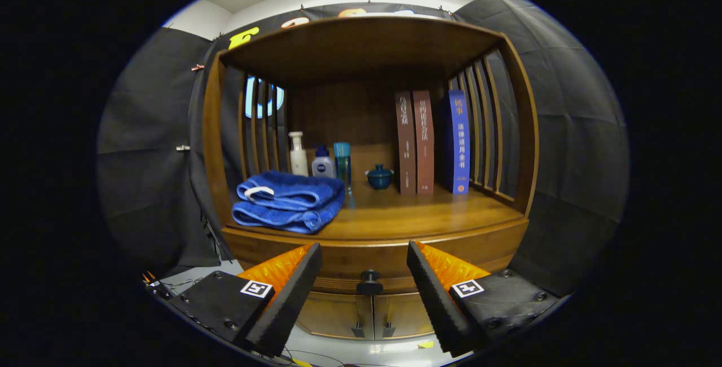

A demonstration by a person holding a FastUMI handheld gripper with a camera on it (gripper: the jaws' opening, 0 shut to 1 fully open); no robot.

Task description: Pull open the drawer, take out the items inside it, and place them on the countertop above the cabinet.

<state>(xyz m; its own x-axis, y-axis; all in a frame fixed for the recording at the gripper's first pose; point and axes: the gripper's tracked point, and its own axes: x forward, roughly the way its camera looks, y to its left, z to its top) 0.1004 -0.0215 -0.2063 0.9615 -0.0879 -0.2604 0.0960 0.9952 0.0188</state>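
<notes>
On the left of the countertop lies a folded blue towel, set near the front edge. Behind it stand a white pump bottle, a small white bottle with a blue cap and a tall teal bottle, grouped close together toward the back panel. A small lidded teal cup sits beside them near the middle. Further right, two brown books and a blue book stand upright against the slatted side, which likely keeps them from toppling.

The middle and right front of the countertop is bare, so that seems the natural place for whatever comes out of the drawer.

Below the counter edge, the drawer looks closed, its dark round knob sitting between and just beyond the fingers. The gripper is spread wide and holds nothing, apparently lined up so the fingers can close around the knob for the pull.

The drawer's contents are hidden behind its front. Beneath it, two cabinet doors are partly covered by the fingers.
</notes>
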